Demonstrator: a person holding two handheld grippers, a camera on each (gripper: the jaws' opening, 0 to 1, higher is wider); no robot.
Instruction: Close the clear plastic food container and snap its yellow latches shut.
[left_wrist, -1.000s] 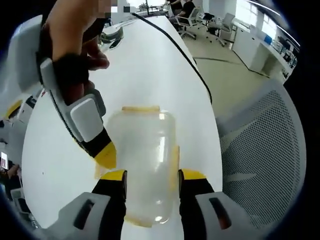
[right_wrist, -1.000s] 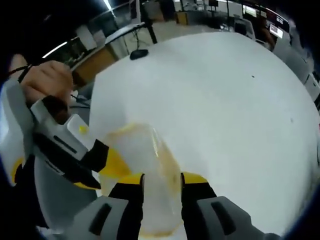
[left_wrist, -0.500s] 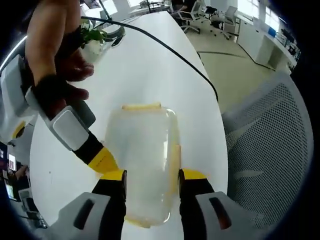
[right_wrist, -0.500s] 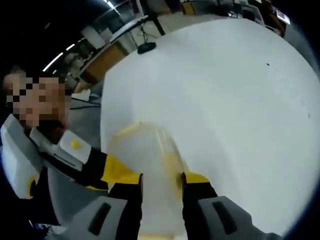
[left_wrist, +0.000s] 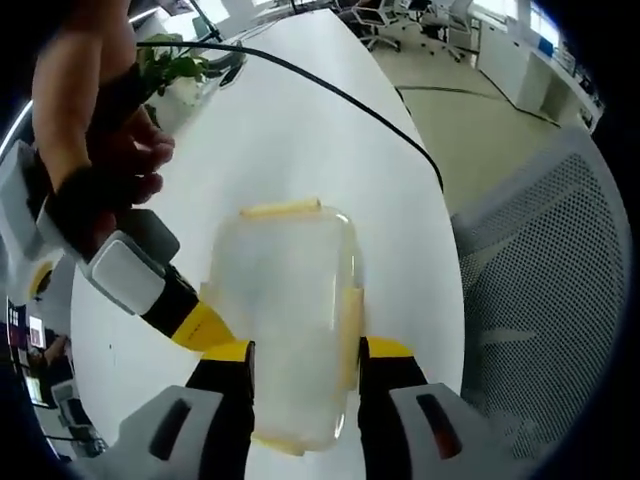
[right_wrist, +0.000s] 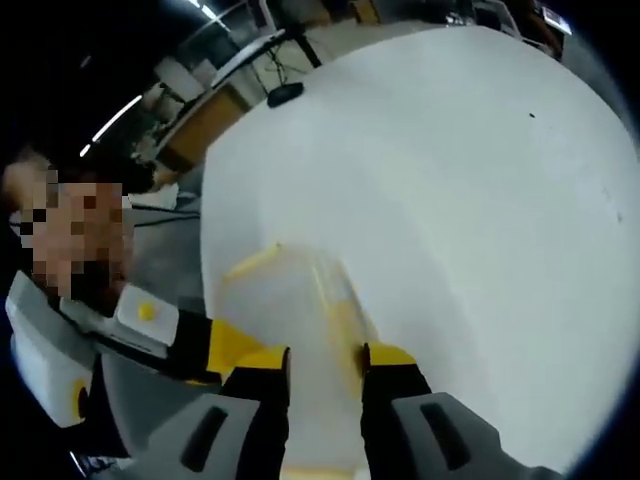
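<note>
At the bottom centre of the left gripper view, the left gripper (left_wrist: 303, 352) has its yellow-tipped black fingers (left_wrist: 228, 352) spread apart, one on each long side of the clear rectangular plastic food container (left_wrist: 290, 330), whose lid looks seated. They bracket it loosely; whether either pad touches the wall I cannot tell. A narrow yellow latch (left_wrist: 349, 325) runs along the container's right side just above the right finger tip, and a second yellow latch strip (left_wrist: 281, 209) lies along the far short end. From the left of that frame the right gripper (left_wrist: 195, 325) reaches in with its yellow tip touching or nearly touching the container's left edge. In the right gripper view the same gripper's fingers (right_wrist: 258, 362) are parted around the container's near end at lower centre. The container sits on the white bench (left_wrist: 300, 140), near the edge facing a grey mesh office chair (left_wrist: 540, 300) at right; a black cable (left_wrist: 340, 95) crosses the bench beyond. To do the latching well, I would steady the box with one gripper, press each latch squarely downward until it seats, and avoid shoving it toward the edge.
</note>
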